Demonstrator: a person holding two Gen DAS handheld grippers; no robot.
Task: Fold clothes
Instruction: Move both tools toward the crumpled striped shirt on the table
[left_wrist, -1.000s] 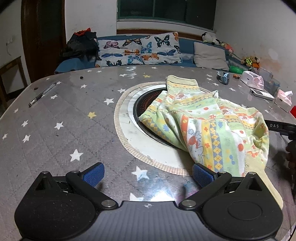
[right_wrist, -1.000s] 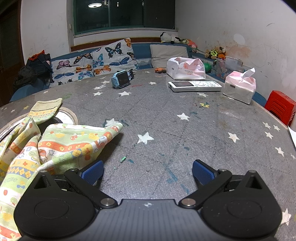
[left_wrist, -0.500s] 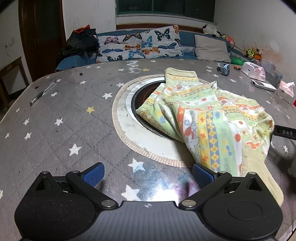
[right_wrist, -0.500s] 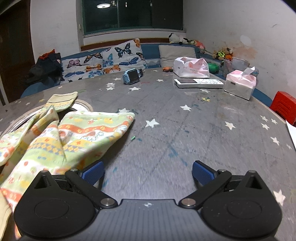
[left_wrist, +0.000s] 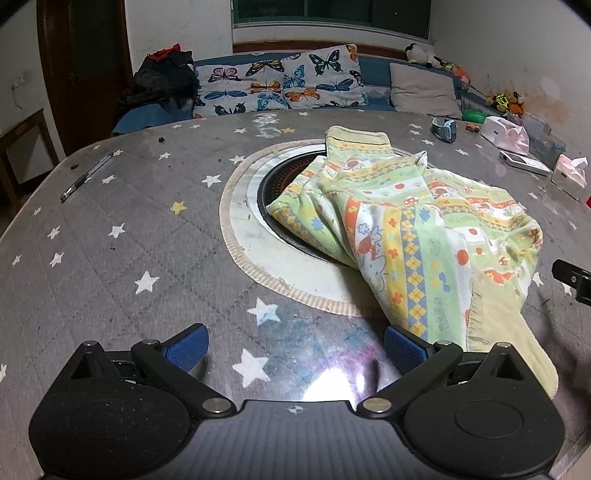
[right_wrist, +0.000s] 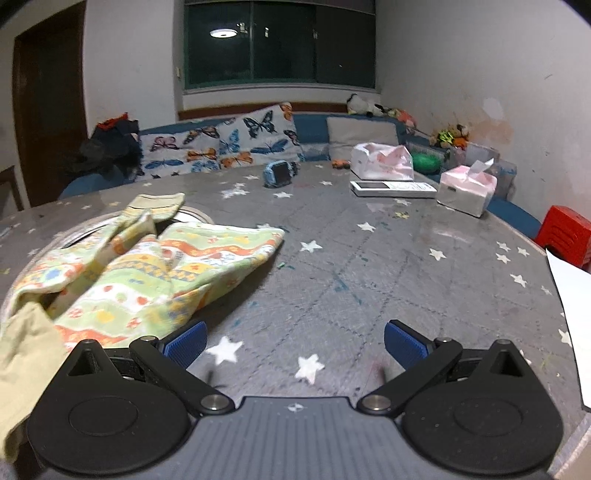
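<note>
A crumpled green, yellow and orange patterned child's garment (left_wrist: 413, 225) lies on the grey star-print table, partly over a round recessed burner (left_wrist: 280, 206). My left gripper (left_wrist: 295, 347) is open and empty, near the table's front edge, with the garment's hem just beyond its right fingertip. The garment also shows at the left of the right wrist view (right_wrist: 147, 273). My right gripper (right_wrist: 293, 343) is open and empty, with the garment beside its left fingertip. The right gripper's edge shows at the far right of the left wrist view (left_wrist: 574, 280).
A pen (left_wrist: 86, 177) lies at the table's left. A blue watch (right_wrist: 279, 173), a white remote (right_wrist: 393, 189), tissue packs (right_wrist: 465, 190) sit at the back right. A red stool (right_wrist: 567, 232) and white paper (right_wrist: 576, 306) are at right. A sofa with butterfly pillows stands behind.
Both grippers have pulled back toward the table's near edge and risen a little. The garment now shows more fully in both views. Both stay open.
</note>
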